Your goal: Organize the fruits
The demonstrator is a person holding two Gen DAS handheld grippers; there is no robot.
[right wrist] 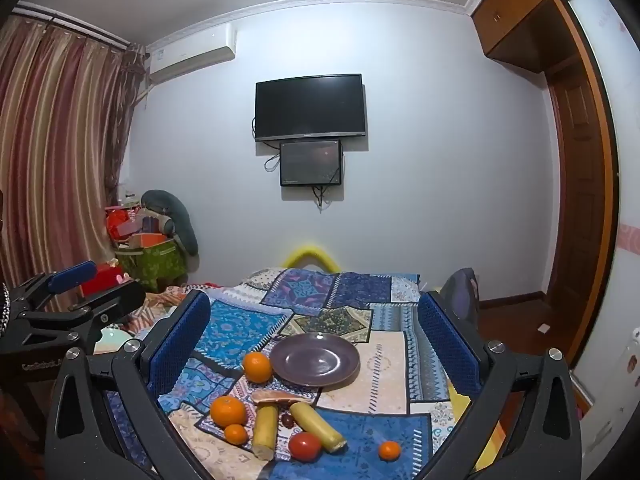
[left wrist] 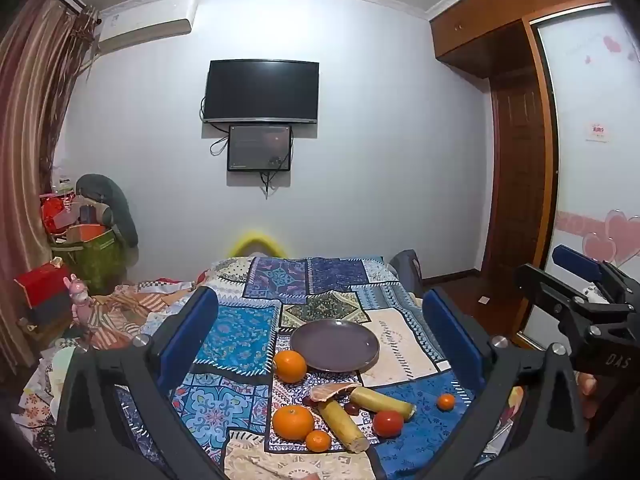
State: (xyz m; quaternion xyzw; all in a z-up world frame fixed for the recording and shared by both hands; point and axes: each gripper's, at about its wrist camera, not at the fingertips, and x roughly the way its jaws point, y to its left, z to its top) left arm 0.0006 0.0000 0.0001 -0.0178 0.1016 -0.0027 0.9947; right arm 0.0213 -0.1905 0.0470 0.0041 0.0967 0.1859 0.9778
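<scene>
Fruits lie on the patchwork cloth (left wrist: 248, 332) at six o'clock of the bare purple plate (left wrist: 335, 345), the two bananas (left wrist: 344, 426) splayed apart, cut ends nearest the camera, while left gripper (left wrist: 320, 340) and right gripper (right wrist: 316, 344) hover wide-jawed, gripping nothing.

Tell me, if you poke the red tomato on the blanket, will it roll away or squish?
The red tomato looks round and smooth, so a poke would probably roll it, though the soft patterned blanket may slow it. Its shiny skin could be slippery, and a hard squeeze might bruise it. The banana close beside it might stop it on that side.
</scene>
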